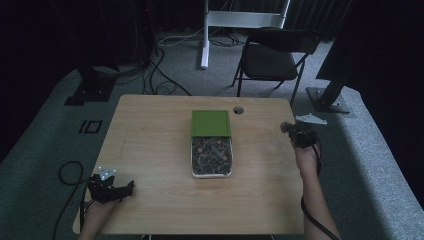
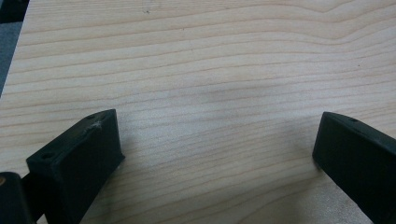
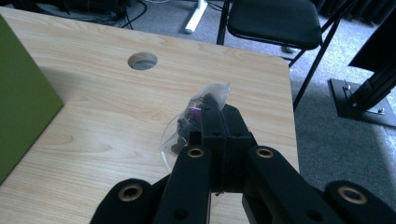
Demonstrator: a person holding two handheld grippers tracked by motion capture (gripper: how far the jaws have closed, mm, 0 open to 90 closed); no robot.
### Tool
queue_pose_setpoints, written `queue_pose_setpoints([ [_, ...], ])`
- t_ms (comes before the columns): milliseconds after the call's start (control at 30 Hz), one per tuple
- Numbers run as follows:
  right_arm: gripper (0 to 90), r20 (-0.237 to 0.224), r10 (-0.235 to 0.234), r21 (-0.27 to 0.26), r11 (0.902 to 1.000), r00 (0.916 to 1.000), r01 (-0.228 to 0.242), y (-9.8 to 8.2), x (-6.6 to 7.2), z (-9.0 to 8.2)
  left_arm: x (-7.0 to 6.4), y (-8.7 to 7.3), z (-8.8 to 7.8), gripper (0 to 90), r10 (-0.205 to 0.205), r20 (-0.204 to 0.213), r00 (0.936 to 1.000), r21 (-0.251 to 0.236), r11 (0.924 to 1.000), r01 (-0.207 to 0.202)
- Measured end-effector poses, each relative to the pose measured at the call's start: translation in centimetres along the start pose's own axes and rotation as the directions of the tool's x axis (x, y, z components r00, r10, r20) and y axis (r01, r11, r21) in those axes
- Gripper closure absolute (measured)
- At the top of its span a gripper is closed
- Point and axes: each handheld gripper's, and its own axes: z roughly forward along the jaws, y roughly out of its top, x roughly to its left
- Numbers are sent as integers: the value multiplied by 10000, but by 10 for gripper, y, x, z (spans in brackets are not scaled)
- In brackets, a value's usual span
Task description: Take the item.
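While my right gripper (image 3: pixel 219 119) pinches a small clear plastic bag (image 3: pixel 187 123) of what may be dark parts, my left gripper (image 2: pixel 215 140) gapes wide over bare table (image 2: pixel 210 70).

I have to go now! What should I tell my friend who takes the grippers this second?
Right gripper: shut on a small clear bag of dark bits, low over the table's right side, near the round hole.
Left gripper: open, nothing between its jaws, above bare wood at the near left corner.
Clear tray in the middle holds more dark packets; its green lid lies just behind it, off.
Done: one bag taken out of the tray, it seems.
Left: probably set this bag down on the right side, then fetch the others.
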Motion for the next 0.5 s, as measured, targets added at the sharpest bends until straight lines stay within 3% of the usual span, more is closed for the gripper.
queue_pose_setpoints([
  [500, 900, -52, 99, 548, 9985, 9999, -96, -9, 0, 16, 0, 0, 0, 17, -4, -1, 10000, -2, 10000, 4],
])
